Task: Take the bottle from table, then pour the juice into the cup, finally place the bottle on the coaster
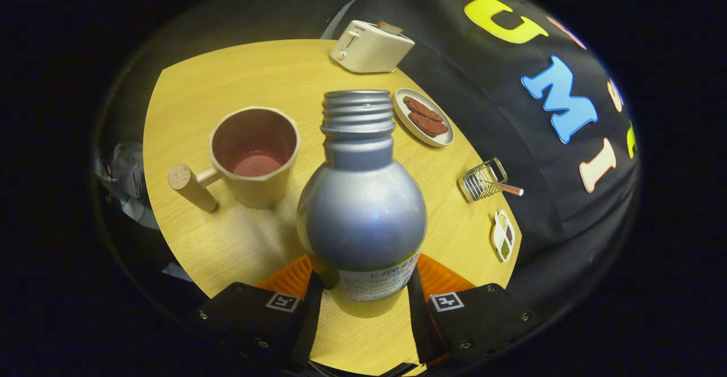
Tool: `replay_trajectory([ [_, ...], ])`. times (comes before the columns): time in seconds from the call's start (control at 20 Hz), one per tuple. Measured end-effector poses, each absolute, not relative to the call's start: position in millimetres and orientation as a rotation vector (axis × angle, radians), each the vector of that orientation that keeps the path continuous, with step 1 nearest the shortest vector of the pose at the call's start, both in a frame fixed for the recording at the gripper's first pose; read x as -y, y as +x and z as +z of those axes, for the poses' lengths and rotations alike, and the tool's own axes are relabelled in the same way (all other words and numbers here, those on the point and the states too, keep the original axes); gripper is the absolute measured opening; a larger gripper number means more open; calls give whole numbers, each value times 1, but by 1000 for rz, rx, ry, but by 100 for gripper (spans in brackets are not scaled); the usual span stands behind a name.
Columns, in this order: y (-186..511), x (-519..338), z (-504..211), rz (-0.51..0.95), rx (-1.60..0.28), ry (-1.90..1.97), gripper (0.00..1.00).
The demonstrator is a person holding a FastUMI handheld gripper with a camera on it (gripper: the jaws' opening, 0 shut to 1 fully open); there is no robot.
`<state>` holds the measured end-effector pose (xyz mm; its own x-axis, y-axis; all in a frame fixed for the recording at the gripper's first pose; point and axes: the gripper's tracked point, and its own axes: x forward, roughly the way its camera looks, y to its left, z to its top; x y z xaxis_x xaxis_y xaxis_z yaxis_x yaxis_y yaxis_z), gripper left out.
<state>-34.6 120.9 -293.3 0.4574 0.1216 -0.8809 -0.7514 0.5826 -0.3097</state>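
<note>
A silver metal bottle [361, 206] with a threaded open neck and no cap stands upright between my fingers, its labelled lower body pressed on both sides. My gripper [363, 289] is shut on the bottle. To the left beyond the fingers stands a beige cup [255, 158] with a wooden peg handle pointing left; reddish liquid lies at its bottom. The bottle's neck is level with the cup's rim and apart from it. The wooden table [244, 76] carries both.
A cream toaster [370, 46] stands at the table's far edge. Right of the bottle lie a small plate with brown slices [425, 118], a wire rack [483, 180] and a small divided dish [503, 235] near the right edge.
</note>
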Motion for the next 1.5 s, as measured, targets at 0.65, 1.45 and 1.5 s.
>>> replay_trajectory([
  [0.65,23,-125,-295,545,-892,-381,68],
  [1.45,116,-141,-324,478,-830,-77,71],
  [1.5,120,-143,-327,476,-825,-61,71],
])
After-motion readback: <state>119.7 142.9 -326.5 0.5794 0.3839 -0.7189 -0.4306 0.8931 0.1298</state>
